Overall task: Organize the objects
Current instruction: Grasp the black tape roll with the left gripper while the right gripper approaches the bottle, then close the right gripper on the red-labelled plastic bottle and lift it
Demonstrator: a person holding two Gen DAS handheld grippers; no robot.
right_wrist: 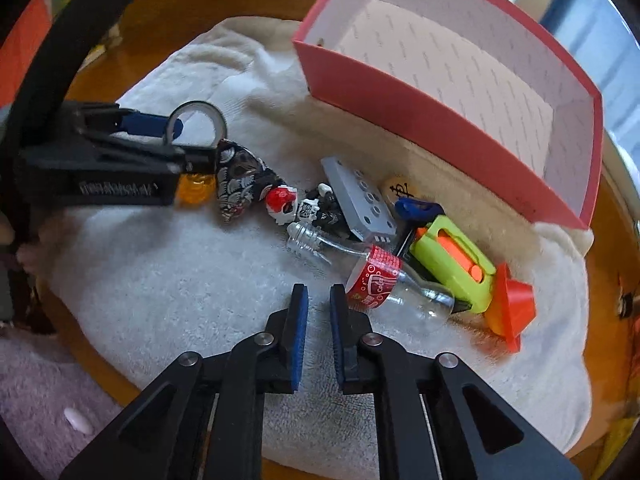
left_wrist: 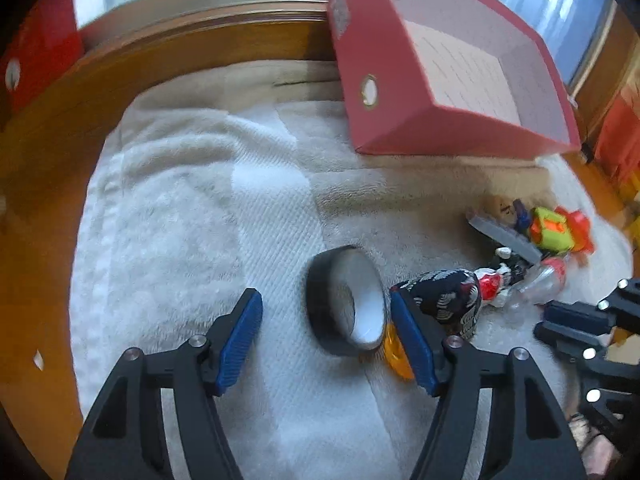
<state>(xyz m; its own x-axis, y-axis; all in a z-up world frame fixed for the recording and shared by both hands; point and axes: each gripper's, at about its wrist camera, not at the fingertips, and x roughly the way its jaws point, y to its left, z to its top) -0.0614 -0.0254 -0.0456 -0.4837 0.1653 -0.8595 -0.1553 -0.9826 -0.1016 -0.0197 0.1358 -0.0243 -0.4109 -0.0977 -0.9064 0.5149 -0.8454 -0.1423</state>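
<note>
Left wrist view: my left gripper [left_wrist: 326, 340] hangs over the white towel [left_wrist: 180, 220] with its blue pads spread wide. The roll of dark tape [left_wrist: 346, 300] stands on its edge between them, touching neither pad that I can see. An orange translucent piece [left_wrist: 394, 354] lies just beside the roll, against my right-hand pad, and a dark patterned pouch [left_wrist: 448, 296] sits right behind that pad.

Right wrist view: my right gripper [right_wrist: 319, 334] has its pads drawn close together, with only a narrow gap and nothing between them, above bare towel. Just ahead lies a small clear bottle [right_wrist: 372, 276] with a red label, on its side. Beyond it are a toy figure [right_wrist: 298, 206] with a red-and-white head, a grey studded plate [right_wrist: 362, 196], a lime-green and orange toy [right_wrist: 456, 260] and an orange cone [right_wrist: 514, 308]. The red open box [right_wrist: 420, 104] stands at the far edge of the towel, its inside bare.
</note>
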